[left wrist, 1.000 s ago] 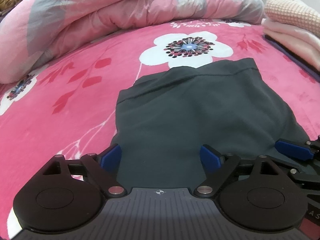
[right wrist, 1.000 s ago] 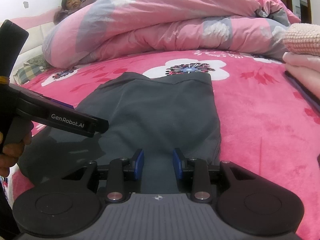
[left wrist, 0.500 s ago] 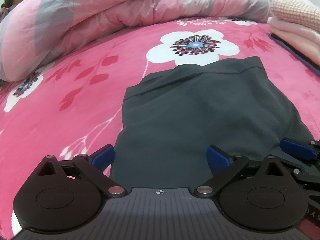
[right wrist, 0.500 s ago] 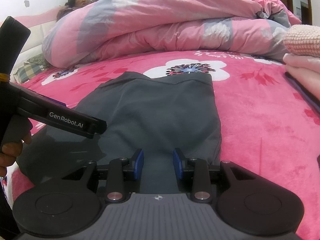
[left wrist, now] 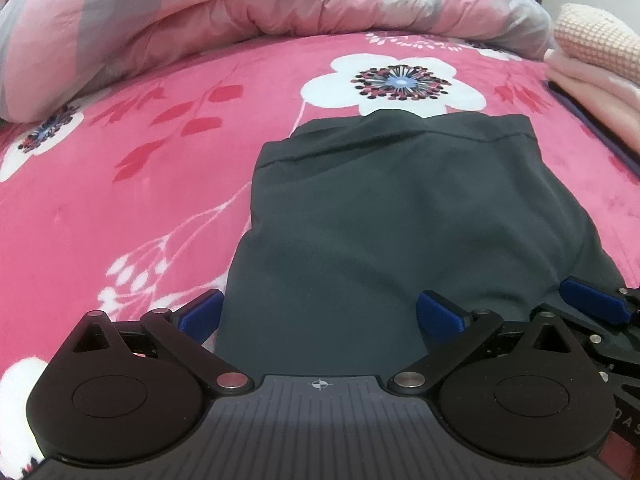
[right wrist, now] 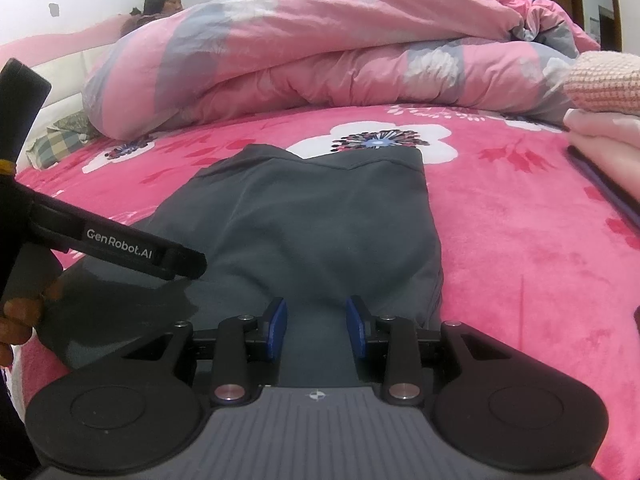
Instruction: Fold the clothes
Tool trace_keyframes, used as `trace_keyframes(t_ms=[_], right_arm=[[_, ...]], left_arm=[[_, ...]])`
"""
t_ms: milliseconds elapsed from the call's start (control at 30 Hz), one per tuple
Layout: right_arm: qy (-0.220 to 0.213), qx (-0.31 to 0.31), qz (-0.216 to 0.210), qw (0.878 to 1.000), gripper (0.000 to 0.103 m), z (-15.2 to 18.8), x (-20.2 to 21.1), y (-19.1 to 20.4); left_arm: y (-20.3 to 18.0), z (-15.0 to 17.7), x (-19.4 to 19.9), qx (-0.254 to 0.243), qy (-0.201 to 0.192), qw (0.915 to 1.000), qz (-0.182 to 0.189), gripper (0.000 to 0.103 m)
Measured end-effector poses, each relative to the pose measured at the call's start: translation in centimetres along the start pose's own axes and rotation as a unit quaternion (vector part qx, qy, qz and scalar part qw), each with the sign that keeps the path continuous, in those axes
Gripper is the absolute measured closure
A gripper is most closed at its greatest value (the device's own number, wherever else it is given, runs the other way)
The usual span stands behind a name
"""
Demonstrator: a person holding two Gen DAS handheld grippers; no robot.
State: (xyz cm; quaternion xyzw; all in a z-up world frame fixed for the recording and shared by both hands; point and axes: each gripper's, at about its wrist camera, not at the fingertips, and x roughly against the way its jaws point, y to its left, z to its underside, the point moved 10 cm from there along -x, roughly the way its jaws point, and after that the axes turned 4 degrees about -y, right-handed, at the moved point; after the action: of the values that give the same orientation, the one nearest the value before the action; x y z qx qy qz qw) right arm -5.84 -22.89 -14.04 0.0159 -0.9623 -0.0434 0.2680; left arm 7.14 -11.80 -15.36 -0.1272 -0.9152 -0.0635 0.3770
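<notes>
Left tool (left wrist: 318, 314): my jaws spread wide over dark garment (left wrist: 400, 216), gripping nothing | right tool (right wrist: 316, 326): narrow gap astride its near edge, grip unclear | garment: flat on pink bed (left wrist: 120, 208)

Brand: "GenRobot.AI", white letters on the black side of the left gripper (right wrist: 136, 248)
Partial letters: "AS" on the right gripper (left wrist: 624, 426), rest cut off
</notes>
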Motion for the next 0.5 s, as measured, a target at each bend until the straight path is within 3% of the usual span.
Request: trace_keyframes(t_ms=[500], right_arm=[[-0.005,0.002,-0.002,1.000,0.067,0.05,0.02,-0.08]], left_arm=[[0.18,0.33,-0.19,0.013,-0.002,0.9999,0.007,0.000]])
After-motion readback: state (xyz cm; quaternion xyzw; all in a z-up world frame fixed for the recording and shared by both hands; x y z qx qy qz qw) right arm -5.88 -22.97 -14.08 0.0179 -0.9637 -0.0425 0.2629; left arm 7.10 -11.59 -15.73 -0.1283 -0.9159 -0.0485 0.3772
